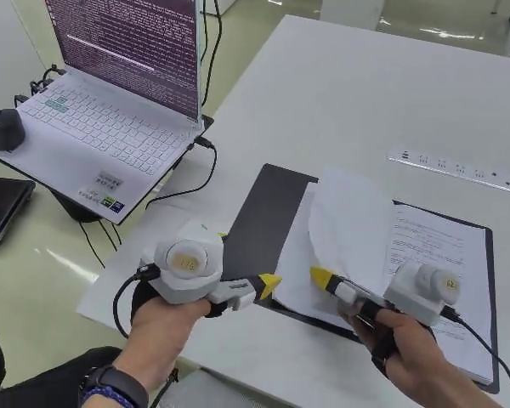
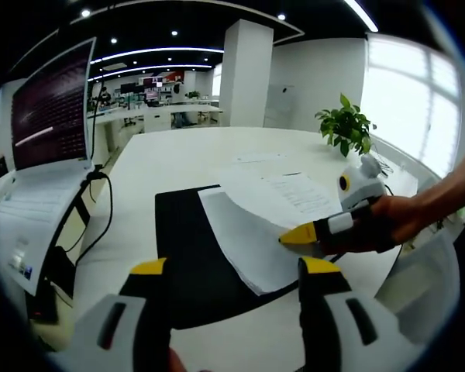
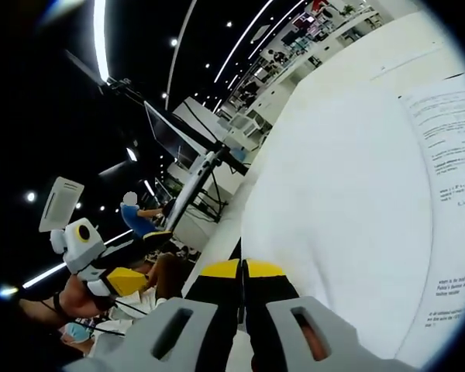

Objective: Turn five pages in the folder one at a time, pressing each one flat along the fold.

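A black folder (image 1: 259,223) lies open on the white table, with a stack of printed pages (image 1: 438,246) on its right half. One white page (image 1: 348,225) is lifted and curls up over the middle. My right gripper (image 1: 321,276) is shut on that page's lower edge; in the right gripper view the jaws (image 3: 244,269) are closed and the sheet (image 3: 341,194) rises from them. My left gripper (image 1: 269,285) hovers open by the folder's near left edge, holding nothing. In the left gripper view its fingers (image 2: 234,267) straddle the black cover (image 2: 186,256), with the right gripper (image 2: 298,235) on the page (image 2: 248,232).
An open white laptop (image 1: 127,93) sits on a side desk at the left, with a dark mouse (image 1: 4,127) and cables (image 1: 200,174) trailing toward the table. A flat power strip (image 1: 455,167) lies beyond the folder. The table's near edge (image 1: 136,323) is just under my hands.
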The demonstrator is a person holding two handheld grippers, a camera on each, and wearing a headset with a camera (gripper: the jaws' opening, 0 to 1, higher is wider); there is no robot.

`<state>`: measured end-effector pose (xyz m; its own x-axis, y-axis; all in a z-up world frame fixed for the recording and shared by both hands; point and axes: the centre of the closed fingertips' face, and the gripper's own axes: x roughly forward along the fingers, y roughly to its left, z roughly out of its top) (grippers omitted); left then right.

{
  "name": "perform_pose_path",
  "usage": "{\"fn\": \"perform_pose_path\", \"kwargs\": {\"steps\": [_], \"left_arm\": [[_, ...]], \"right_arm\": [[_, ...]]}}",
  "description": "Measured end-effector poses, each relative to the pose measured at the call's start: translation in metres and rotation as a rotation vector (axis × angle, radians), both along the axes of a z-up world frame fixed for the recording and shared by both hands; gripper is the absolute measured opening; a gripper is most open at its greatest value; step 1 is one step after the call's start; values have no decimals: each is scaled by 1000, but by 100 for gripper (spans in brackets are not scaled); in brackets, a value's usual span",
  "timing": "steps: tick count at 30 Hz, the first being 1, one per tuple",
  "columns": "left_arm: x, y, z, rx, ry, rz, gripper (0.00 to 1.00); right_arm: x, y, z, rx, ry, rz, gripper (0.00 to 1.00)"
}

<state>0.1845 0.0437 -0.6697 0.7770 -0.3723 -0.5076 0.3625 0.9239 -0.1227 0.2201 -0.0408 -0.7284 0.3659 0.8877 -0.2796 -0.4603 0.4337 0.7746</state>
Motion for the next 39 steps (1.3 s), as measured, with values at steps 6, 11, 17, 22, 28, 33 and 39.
{"fn": "perform_pose_path", "kwargs": {"steps": [6,11,17,22,28,33,39], "left_arm": [[-1,6,1,-14,0,13,66],[-4,8,1,-19,3,22,66],[-8,9,2,-16,7,21,66],[-8,12,4,-21,4,31,66],[-9,12,4,-21,4,29,66],[-12,13,2,-22,7,36,66],[-14,14,2,-21,10,39,66]], "right_arm": [[1,8,-6,-3,20,-1,0],[2,15,-12,-1,44,-6,0],[4,22,-28,-24,73,-5,0],[4,24,-38,-76,72,4,0],[-1,26,-47,-124,72,15,0],[-11,30,-56,-163,59,60,5],[-8,30,-60,-157,54,59,10]]}}
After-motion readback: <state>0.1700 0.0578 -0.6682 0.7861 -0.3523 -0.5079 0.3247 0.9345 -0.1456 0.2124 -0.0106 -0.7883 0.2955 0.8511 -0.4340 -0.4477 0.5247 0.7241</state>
